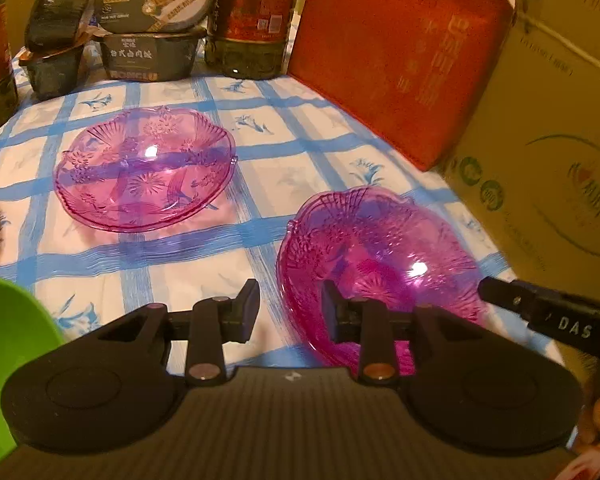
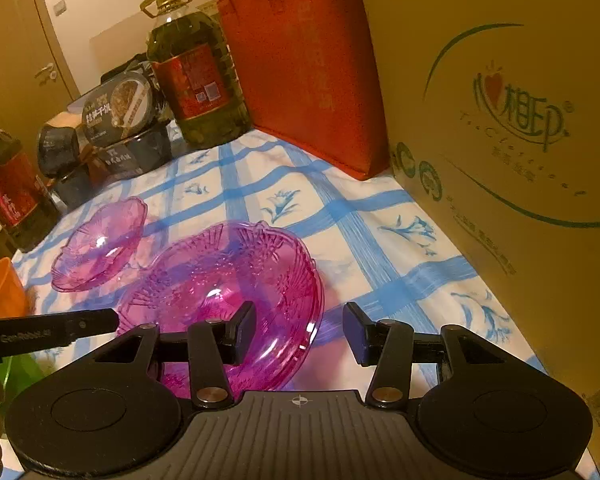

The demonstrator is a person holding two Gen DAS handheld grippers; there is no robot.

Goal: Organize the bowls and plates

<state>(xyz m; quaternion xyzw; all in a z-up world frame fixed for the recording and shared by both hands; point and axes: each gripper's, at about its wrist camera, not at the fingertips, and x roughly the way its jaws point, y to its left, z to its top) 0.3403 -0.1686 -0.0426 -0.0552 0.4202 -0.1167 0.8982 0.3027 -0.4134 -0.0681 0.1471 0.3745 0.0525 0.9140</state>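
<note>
The left gripper (image 1: 290, 310) is seen closest in its own view, jaws spread wide, one finger on each side of the near rim of the deep pink bowl (image 1: 380, 264), nothing gripped. Left of that bowl, a green bowl (image 1: 8, 352) is cut off by the frame edge, and the flat pink plate (image 1: 144, 168) is found farther back, apart from the bowl. From the bowl's right, a finger marked "DAS" is pushed in: the right gripper (image 2: 300, 332), also held wide, its left finger inside the bowl and its right finger outside, over the cloth. An orange bowl (image 2: 0, 292) is glimpsed at the left edge of the right wrist view.

Behind the bowl, dark meal boxes (image 1: 152, 28) are stacked, Chinese print on their lids, "HONGLU" apparently on one. An oil jug (image 2: 196, 76) with a red label is stood beside them, then a red bag (image 1: 396, 64), then a cardboard box (image 2: 512, 120) printed with green Chinese characters and a red heart.

Everything is set on a blue-checked tablecloth (image 1: 260, 208) with flower motifs. A cream wall and a door (image 2: 24, 52) are made out beyond.
</note>
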